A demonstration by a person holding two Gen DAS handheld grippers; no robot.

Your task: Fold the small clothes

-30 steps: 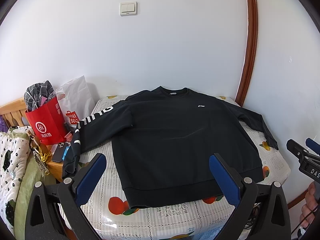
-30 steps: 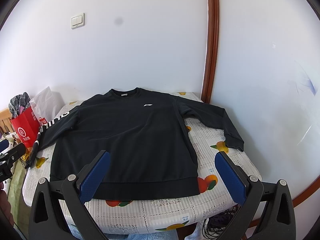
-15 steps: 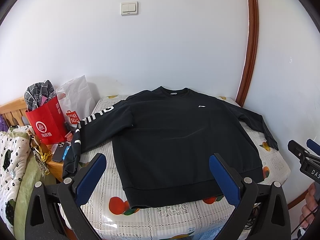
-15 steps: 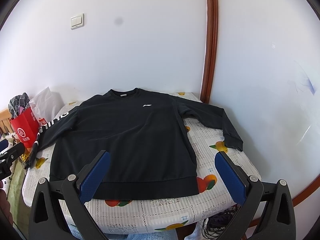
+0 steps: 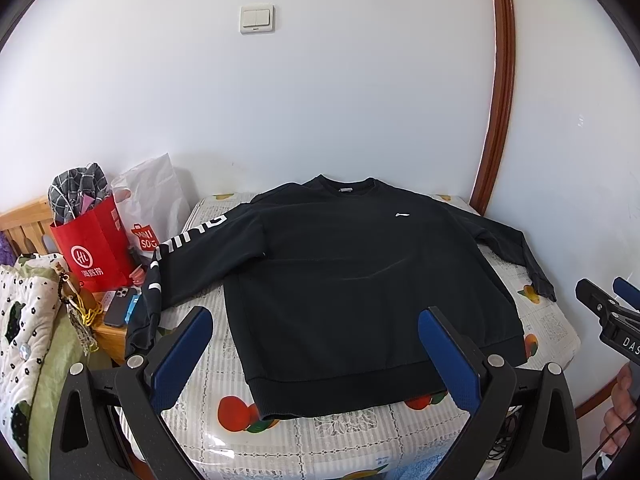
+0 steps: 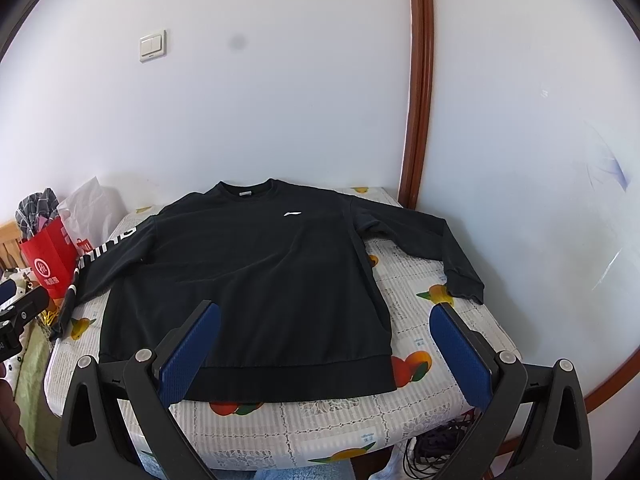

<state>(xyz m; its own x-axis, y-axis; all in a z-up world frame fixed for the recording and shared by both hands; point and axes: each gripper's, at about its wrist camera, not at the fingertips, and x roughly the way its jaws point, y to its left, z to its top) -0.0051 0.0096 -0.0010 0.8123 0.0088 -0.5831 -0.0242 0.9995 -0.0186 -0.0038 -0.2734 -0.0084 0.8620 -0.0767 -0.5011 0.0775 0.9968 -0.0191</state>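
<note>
Risk assessment. The black sweatshirt (image 5: 360, 280) lies flat and face up on the bench (image 5: 360, 432), which carries a fruit-print cover, with the collar toward the far wall and the hem toward the near edge. The lettered sleeve (image 5: 188, 256) runs off the bench's left edge and its cuff hangs down beside a low wooden stand (image 5: 114, 334) that carries a phone (image 5: 118, 306) and a red paper bag (image 5: 94, 248). Judged likely fault: a pull on that sleeve could drag the cuff across the stand and disturb the phone or tip the bag. Second fault: the cover looks smooth and glossy, so a pinch at the hem may slide the whole garment or catch the cover with the cloth. Third: a shallow pinch may take only the top layer, leaving the fold uneven.

Position. The left gripper (image 5: 314, 354) has its fingers spread wide and holds nothing — in its own view the hem band sits between and beyond the fingers, apart from them. The right gripper (image 6: 324, 350) is likewise wide open and empty, set over the hem's right half; the other sleeve (image 6: 432, 248) lies on the bench beyond its right finger — not touched. No fold is yet made.
</note>
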